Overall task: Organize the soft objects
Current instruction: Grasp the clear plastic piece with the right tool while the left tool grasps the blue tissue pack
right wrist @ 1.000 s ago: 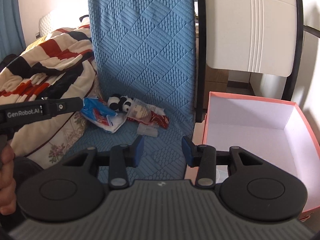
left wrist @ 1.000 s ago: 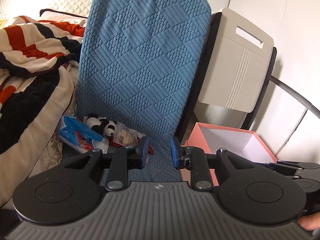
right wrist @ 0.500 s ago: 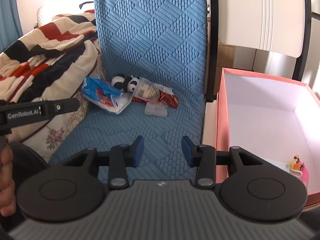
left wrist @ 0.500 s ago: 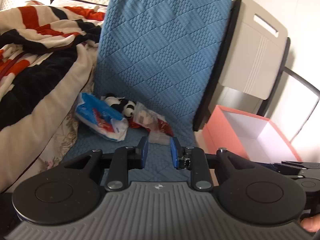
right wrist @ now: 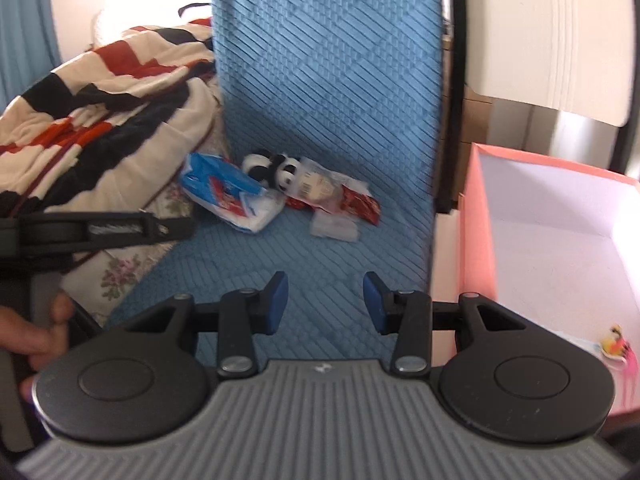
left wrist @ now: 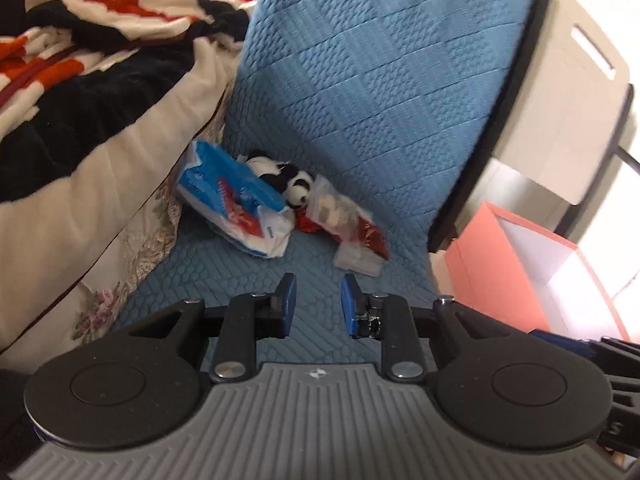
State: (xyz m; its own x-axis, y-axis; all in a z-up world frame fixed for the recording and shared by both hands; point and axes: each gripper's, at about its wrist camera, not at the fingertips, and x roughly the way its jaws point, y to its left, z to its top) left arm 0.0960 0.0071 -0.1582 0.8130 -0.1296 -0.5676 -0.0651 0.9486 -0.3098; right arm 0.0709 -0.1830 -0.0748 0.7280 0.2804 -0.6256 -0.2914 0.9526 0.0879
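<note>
Both grippers have dropped lower and closer over the blue cushion, and the little heap of soft things now looms larger ahead of them. Left gripper points down at the seat, jaws apart by a narrow gap, nothing between the pads. Just beyond its tips lies a clear packet, and farther ahead, up and to the left, the blue-and-white bag with the panda tucked against its far edge. A red wrapper pokes out under another clear packet, touching the panda's side. Off to this gripper's right sits the pink box, open at the top.

Right gripper now: jaws wider than the left's, also empty, blue quilting showing through the gap. Panda well ahead and slightly left of it, bag left again, red wrapper nearly straight ahead. Pink box stands close on its right, with a small pink and yellow toy lying inside near the front. To its left, a hand grips the left gripper's handle, and the striped blanket is piled beyond.
</note>
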